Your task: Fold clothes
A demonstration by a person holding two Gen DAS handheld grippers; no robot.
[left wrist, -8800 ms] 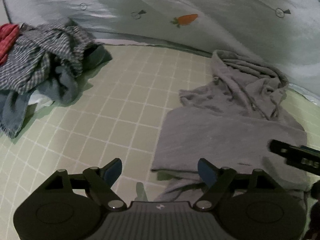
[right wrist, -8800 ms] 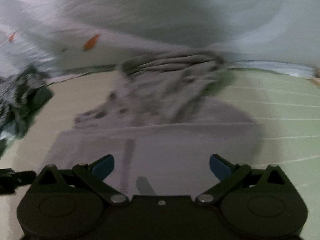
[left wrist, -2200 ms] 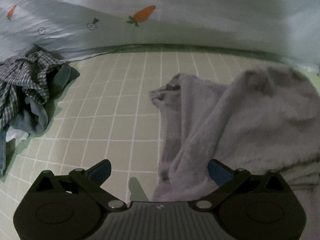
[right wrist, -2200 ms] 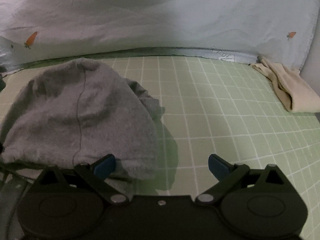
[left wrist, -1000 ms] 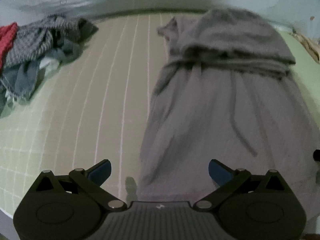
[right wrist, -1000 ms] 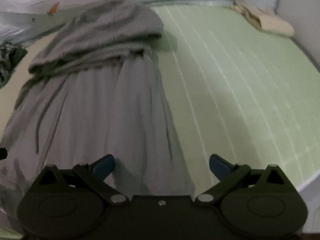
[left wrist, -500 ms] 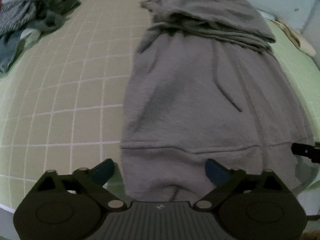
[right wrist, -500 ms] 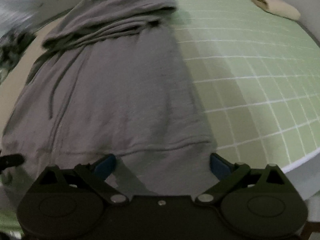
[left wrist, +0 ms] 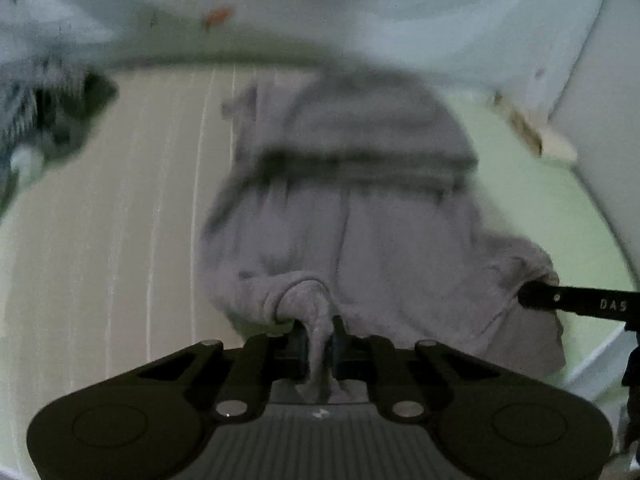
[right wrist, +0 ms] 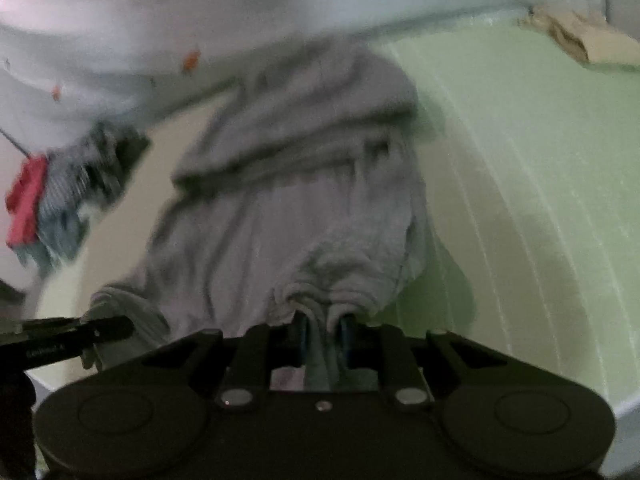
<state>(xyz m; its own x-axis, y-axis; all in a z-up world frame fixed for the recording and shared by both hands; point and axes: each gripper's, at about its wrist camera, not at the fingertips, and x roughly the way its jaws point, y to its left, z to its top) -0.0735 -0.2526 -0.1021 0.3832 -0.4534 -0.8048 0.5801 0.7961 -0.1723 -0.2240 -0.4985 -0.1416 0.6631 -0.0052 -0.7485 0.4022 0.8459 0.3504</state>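
Observation:
A grey hoodie (left wrist: 360, 208) lies lengthwise on the green checked sheet (left wrist: 120, 240), hood end far, hem near. My left gripper (left wrist: 318, 340) is shut on the hem's left part, fabric bunched between the jaws. My right gripper (right wrist: 322, 334) is shut on the hem's right part of the hoodie (right wrist: 300, 200). The right gripper also shows at the right edge of the left wrist view (left wrist: 576, 304). The left gripper shows at the left edge of the right wrist view (right wrist: 68, 336). Both views are motion-blurred.
A pile of checked and blue clothes (left wrist: 44, 116) lies at the far left, with something red (right wrist: 26, 204) beside it. A beige garment (right wrist: 584, 40) lies at the far right. A carrot-print quilt (left wrist: 320, 12) runs along the back. The bed edge (right wrist: 616, 400) is near right.
Both grippers have shut on the hoodie's hem, which was lying flat between open jaws half a second ago. The hem is now bunched and lifted, and the views have tilted up.

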